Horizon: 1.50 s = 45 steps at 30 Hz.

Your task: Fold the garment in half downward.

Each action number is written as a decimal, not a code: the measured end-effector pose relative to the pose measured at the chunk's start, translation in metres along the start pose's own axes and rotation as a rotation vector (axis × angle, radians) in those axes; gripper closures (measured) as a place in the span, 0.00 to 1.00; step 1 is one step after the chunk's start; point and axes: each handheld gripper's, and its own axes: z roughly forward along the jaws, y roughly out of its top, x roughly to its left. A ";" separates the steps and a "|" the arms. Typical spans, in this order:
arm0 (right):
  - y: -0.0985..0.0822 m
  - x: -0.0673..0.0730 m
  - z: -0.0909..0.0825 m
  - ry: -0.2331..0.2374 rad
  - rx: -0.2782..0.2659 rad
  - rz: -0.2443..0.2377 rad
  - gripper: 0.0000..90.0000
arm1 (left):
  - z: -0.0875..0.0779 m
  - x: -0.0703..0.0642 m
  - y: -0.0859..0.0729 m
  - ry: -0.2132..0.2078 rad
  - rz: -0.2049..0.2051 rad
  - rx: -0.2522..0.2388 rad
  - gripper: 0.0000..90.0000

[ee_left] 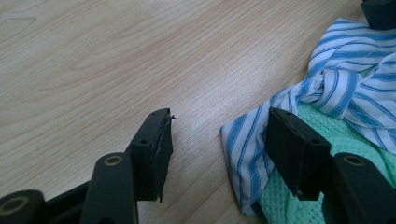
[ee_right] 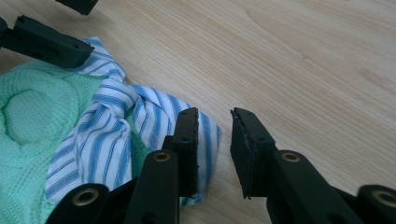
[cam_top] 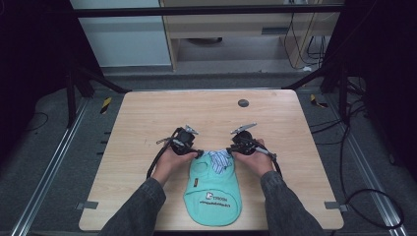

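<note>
A mint-green knit garment (cam_top: 212, 192) with printed lettering lies flat at the table's near middle, and a knotted blue-and-white striped collar (cam_top: 219, 160) sits at its far end. My left gripper (cam_top: 198, 153) is at the collar's left corner. In the left gripper view it (ee_left: 219, 150) is open, with the striped cloth (ee_left: 345, 74) reaching under its right jaw and green knit (ee_left: 356, 141) beside it. My right gripper (cam_top: 229, 149) is at the collar's right corner. It (ee_right: 215, 150) stands open with a narrow gap, its left jaw over the stripes (ee_right: 107, 127).
The wooden table (cam_top: 196, 108) has a small dark round disc (cam_top: 243, 103) toward its far edge. Grey tape tabs mark the near corners (cam_top: 87, 205). Cables trail on the floor at the right (cam_top: 373, 196). The other gripper's jaw (ee_right: 46, 42) shows beyond the collar.
</note>
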 end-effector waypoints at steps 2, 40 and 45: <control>0.000 0.001 0.002 0.001 0.008 0.000 0.76 | 0.000 0.000 0.000 -0.004 0.001 0.004 0.46; 0.009 0.017 -0.010 0.069 0.056 -0.092 0.94 | -0.016 -0.009 -0.002 -0.118 0.033 0.021 0.94; 0.015 0.020 -0.025 0.069 0.021 -0.119 0.94 | -0.032 -0.010 0.005 -0.107 0.058 -0.019 0.94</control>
